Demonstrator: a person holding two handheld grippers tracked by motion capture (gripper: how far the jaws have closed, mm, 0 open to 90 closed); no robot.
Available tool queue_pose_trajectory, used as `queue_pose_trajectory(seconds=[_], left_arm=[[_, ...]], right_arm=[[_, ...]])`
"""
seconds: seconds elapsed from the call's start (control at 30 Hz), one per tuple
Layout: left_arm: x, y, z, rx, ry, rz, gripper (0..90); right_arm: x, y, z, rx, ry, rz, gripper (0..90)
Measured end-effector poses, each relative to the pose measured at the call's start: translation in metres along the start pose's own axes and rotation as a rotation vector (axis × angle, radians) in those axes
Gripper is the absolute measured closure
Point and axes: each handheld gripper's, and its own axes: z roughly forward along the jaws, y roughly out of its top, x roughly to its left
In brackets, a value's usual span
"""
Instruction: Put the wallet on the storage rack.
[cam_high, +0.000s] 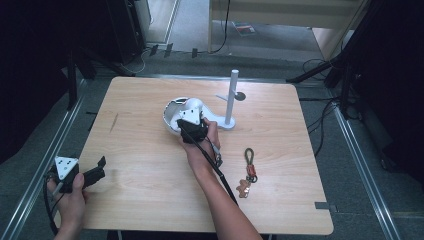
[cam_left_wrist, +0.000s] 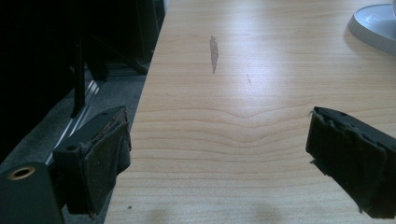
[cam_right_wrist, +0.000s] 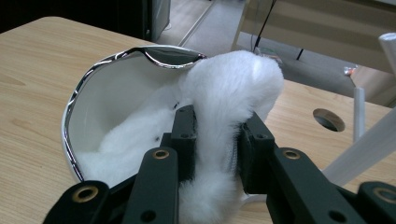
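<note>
The white fur pompom (cam_right_wrist: 224, 107) was pinched between the closed jaws of the right gripper (cam_right_wrist: 215, 140); soft pile could have slipped free above the chrome-rimmed white bowl (cam_right_wrist: 88, 93) ahead.

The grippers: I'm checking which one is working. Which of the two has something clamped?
The right gripper, shut on the white fluffy piece over the white bowl. The left gripper stands open above bare table.
</note>
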Motion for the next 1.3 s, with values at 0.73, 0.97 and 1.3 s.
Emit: queue_pose_trajectory(seconds=[0.73,0.97,1.3], left_arm=[[0.001,0.000,-0.001,-0.010,-0.009,-0.002,9.4],[0.001,0.000,0.000,-0.004,-0.004,-0.002,9.4],[0.001,0.000,0.001,-0.002,-0.005,0.000,9.4]], right_arm=[[-0.015,0.000,0.003,0.061,0.210,-0.038,26.9],[-0.022,0.006,-0.021,0.053,0.241,-0.036,23.5],[-0.041,0.001,-0.044,0.118,0.240,-0.022,27.3]])
